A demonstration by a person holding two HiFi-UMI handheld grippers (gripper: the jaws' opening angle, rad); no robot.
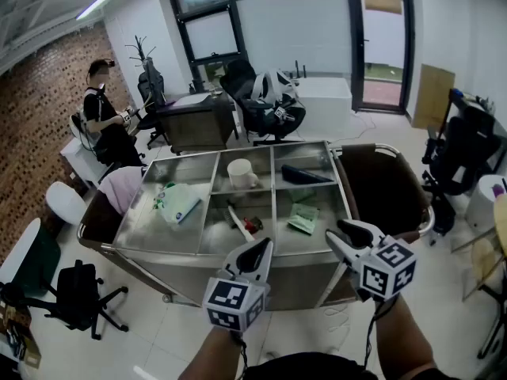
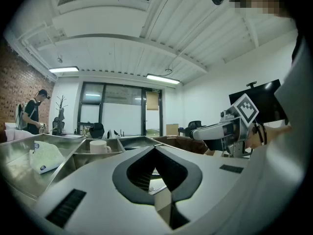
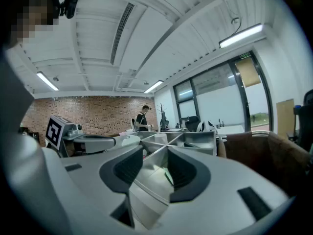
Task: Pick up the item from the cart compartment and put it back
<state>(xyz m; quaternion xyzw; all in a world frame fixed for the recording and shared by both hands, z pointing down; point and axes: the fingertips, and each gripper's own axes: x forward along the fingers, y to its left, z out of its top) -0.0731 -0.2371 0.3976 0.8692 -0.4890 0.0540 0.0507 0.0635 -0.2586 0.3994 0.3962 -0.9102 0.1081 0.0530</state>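
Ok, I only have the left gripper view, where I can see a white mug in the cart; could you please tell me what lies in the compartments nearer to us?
Observer: The near middle compartment holds a small red item beside a white stick-like item.
Operator: Thank you, and the near right one?
Observer: The near right compartment holds green packets, lying flat.
Operator: Is the right gripper holding anything?
Observer: No. The right gripper has its jaws apart with nothing gripped; only the cart's dividers show between them.
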